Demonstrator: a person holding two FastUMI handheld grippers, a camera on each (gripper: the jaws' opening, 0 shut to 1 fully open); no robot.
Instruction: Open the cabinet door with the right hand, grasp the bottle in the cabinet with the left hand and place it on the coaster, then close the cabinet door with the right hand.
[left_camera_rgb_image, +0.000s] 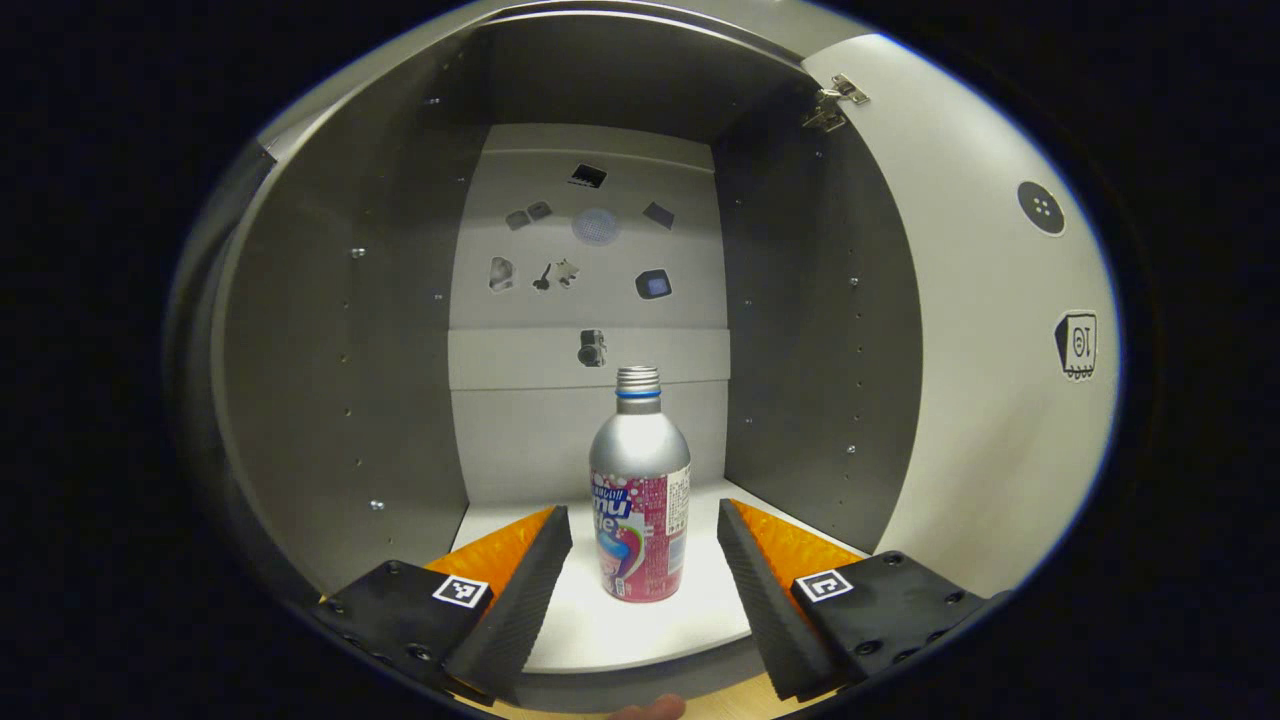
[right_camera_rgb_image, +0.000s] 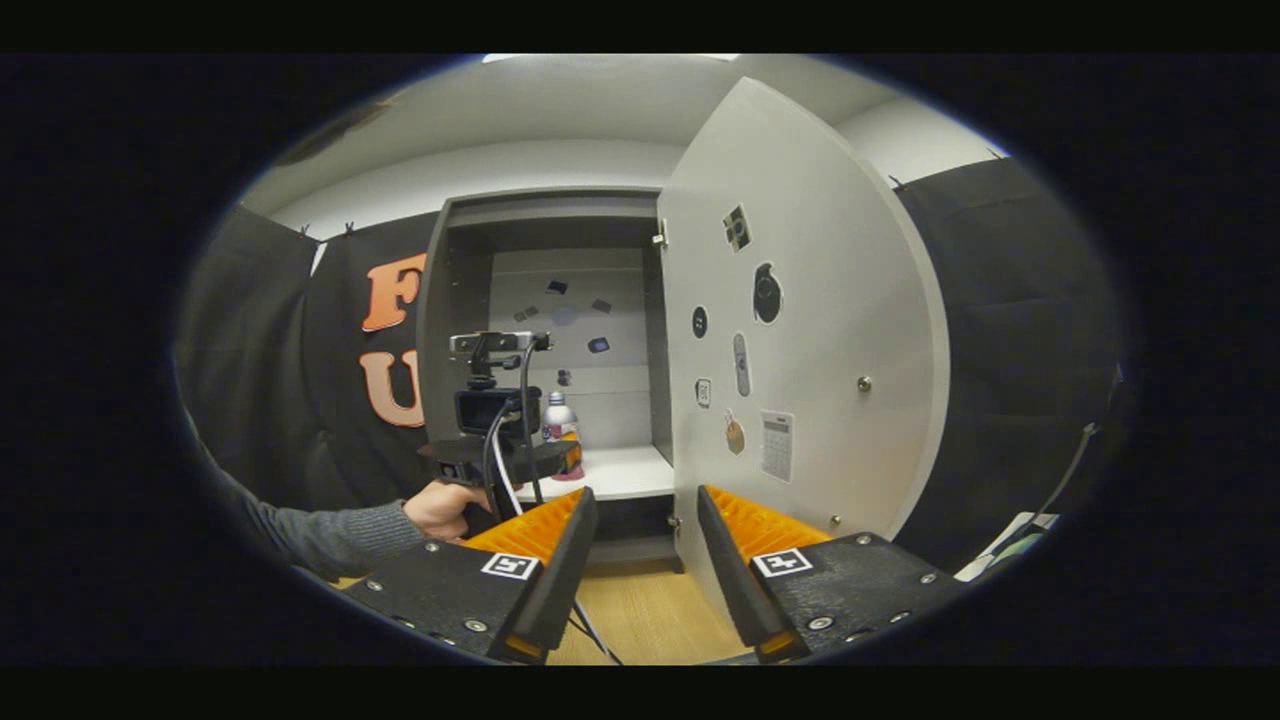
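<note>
The bottle (left_camera_rgb_image: 640, 490) stands upright on the cabinet (left_camera_rgb_image: 330, 400) shelf, dead ahead of the left tongs (left_camera_rgb_image: 645, 560) — spread apart, nearer than the right tongs (right_camera_rgb_image: 645, 545), also apart beside the open door (right_camera_rgb_image: 810, 330).

The left gripper view sits close at the cabinet (left_camera_rgb_image: 350, 330) mouth, facing straight in at the bottle (left_camera_rgb_image: 640, 490). The right gripper view stands farther back, facing the cabinet (right_camera_rgb_image: 440, 300) and open door (right_camera_rgb_image: 810, 330). Both share the interior and bottle (right_camera_rgb_image: 558, 412).
</note>
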